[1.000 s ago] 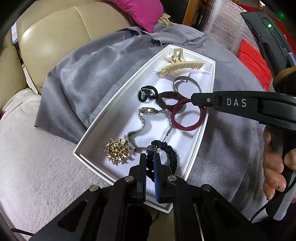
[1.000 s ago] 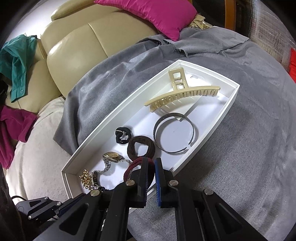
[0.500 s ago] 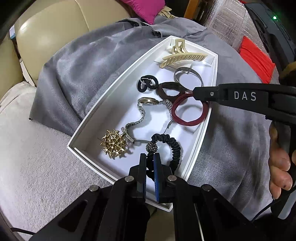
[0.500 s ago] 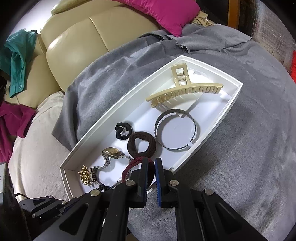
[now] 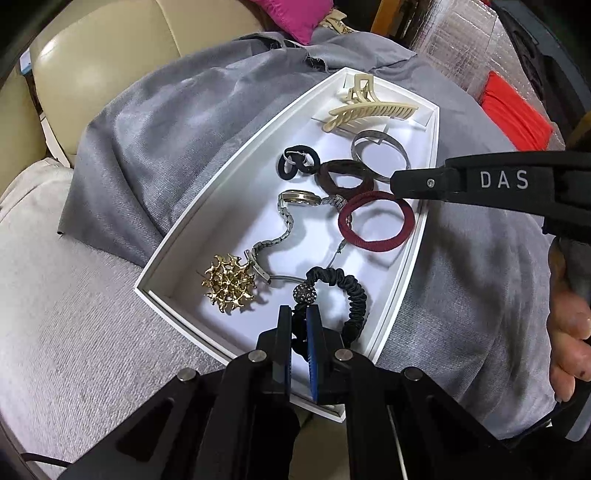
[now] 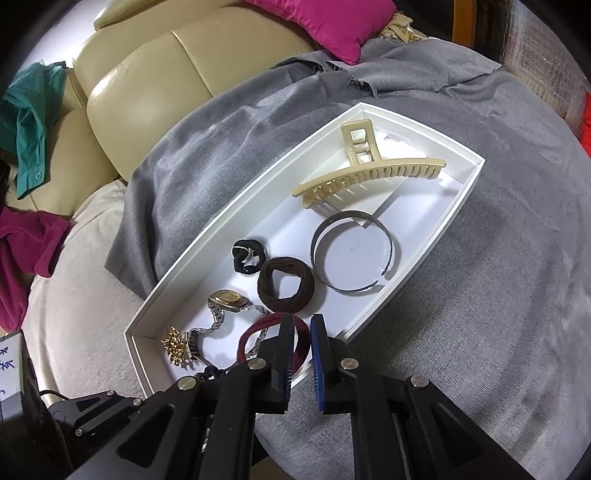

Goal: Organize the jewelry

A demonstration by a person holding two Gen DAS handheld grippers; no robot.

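Observation:
A white tray [image 5: 207, 218] lies on a grey cloth and holds the jewelry. My left gripper [image 5: 299, 325] is shut on a black scrunchie [image 5: 354, 295] with a beaded ball, at the tray's near end. Beside it lie a gold brooch [image 5: 229, 282] and a metal watch [image 5: 299, 197]. My right gripper [image 6: 303, 328] hangs over the tray's right rim, its jaws opening around the edge of a maroon hair tie [image 5: 373, 243] that rests flat on the tray floor. Farther back are a brown hair tie [image 6: 286, 284], a small black tie [image 6: 247, 256], a metal cuff [image 6: 351, 254] and a cream claw clip [image 6: 369, 170].
The grey cloth [image 6: 480, 295] drapes over a beige leather sofa [image 6: 147, 103] with a pink cushion [image 6: 332, 22]. A teal garment [image 6: 29, 118] hangs at the left. A person's hand [image 5: 569, 332] holds the right gripper's handle. Something red [image 5: 513, 107] lies beyond the tray.
The right gripper's jaws have parted a little around the maroon hair tie, which now lies flat and clear of the brown tie. The left gripper keeps its hold on the black scrunchie.

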